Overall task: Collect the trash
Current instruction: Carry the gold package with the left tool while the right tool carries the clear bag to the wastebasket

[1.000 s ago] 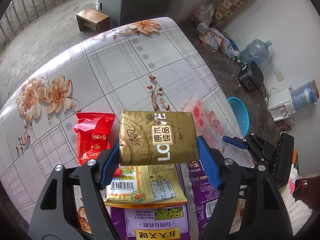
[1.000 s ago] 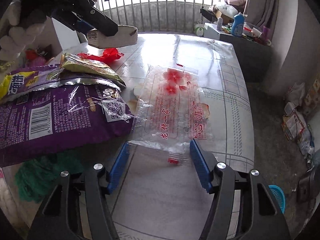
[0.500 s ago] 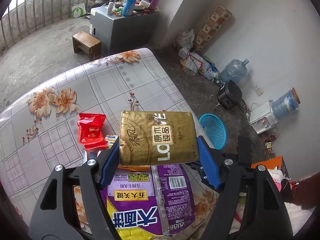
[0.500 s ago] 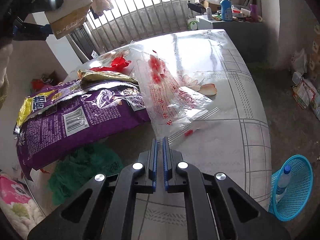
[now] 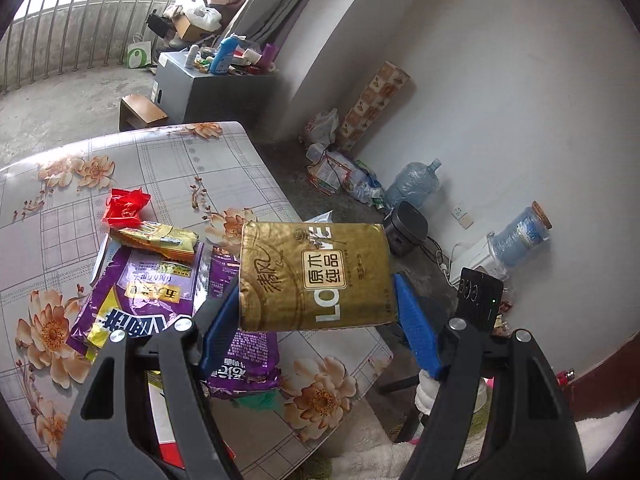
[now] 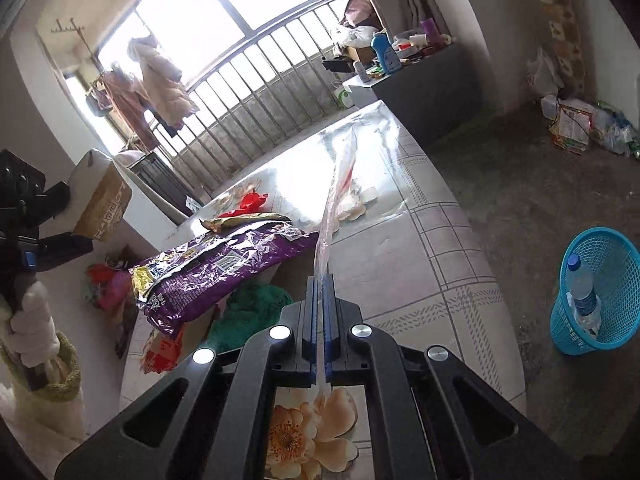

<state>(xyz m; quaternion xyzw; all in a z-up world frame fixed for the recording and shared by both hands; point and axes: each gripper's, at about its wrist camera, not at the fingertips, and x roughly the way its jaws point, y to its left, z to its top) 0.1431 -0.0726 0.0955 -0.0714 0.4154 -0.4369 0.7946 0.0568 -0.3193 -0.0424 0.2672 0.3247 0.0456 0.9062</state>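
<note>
trash on the flowered table [image 5: 168,160], going l to r in the left wrist view: a red wrapper [image 5: 126,208] lies flat near the far side, just beside it a yellow snack packet [image 5: 160,240] rests on top of a big purple bag [image 5: 160,300], which reaches to the table's near edge. to the r of those, the left gripper [image 5: 316,312] is clamped on a gold tissue pack [image 5: 316,276], blue pads pressed against both its short sides, pack lifted clear of the table w/ its printed face up. further r on the floor, well apart from the table, sit a water jug [image 5: 414,184] and a black cooker-like thing [image 5: 404,228], too small to be sure. in the right wrist view, l to r: a gloved hand [image 6: 34,328] carries the left gripper w/ the pack at the frame edge, then the purple bag, then the right gripper [image 6: 322,292], jaws closed tight on the edge of a clear plastic bag [image 6: 340,184] w/ red print, having just finished closing; the bag stretches up and away from the pads over the table. far r on the floor stands a blue basket [image 6: 600,292] holding a plastic bottle [image 6: 582,288].
</note>
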